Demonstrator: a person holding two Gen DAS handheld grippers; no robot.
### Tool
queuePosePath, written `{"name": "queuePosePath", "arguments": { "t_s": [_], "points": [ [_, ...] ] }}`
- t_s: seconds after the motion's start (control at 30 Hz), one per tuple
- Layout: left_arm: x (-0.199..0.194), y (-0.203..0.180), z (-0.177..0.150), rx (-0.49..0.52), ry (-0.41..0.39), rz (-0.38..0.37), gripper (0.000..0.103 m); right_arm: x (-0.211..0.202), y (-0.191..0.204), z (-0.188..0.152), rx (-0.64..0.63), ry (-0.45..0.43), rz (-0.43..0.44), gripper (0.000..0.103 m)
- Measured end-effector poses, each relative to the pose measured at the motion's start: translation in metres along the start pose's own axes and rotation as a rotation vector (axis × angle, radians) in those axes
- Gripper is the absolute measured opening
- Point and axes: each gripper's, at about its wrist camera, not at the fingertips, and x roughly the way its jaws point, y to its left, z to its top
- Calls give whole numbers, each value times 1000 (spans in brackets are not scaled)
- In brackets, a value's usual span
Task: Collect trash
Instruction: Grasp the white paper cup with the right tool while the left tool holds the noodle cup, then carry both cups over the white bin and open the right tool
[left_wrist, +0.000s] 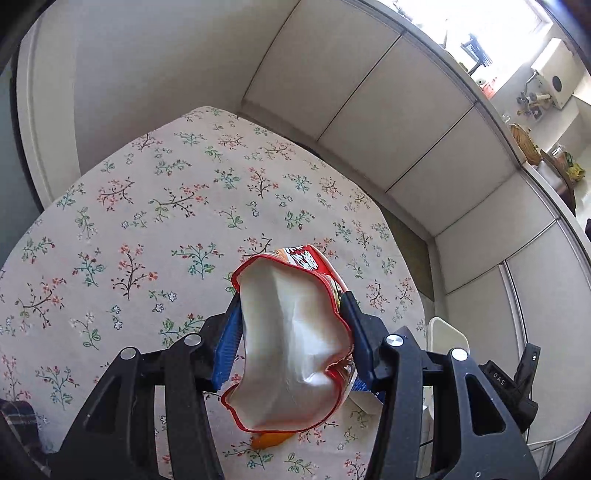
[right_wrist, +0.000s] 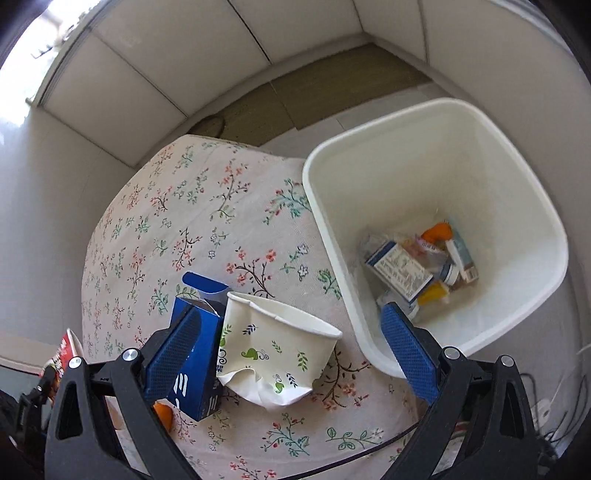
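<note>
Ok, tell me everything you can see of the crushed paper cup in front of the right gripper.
The paper cup is white with small green and blue leaf prints. It lies on its side on the floral tablecloth, mouth up and away from the camera, rim dented, base crumpled. It rests against a blue carton and lies between the open right gripper fingers, untouched.

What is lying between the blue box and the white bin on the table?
A crushed paper cup lies on its side between the blue box and the white bin, seen in the right wrist view.
</note>
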Motion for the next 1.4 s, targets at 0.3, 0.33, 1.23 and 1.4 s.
{"name": "queuePosePath", "arguments": {
  "t_s": [0.3,0.33,1.23,1.4],
  "points": [
    [11,10,-4,-23,42,-35,49,27,-5,-16,27,80,24,91],
    [13,10,-5,-22,47,-38,49,26,-1,-18,3,57,12,86],
    [-11,-5,6,9,-48,-30,49,-55,81,-18,-303,-224,154,32],
    [-20,-22,14,28,-79,-47,49,-90,84,-13,-337,-333,160,32]
  ]
}}
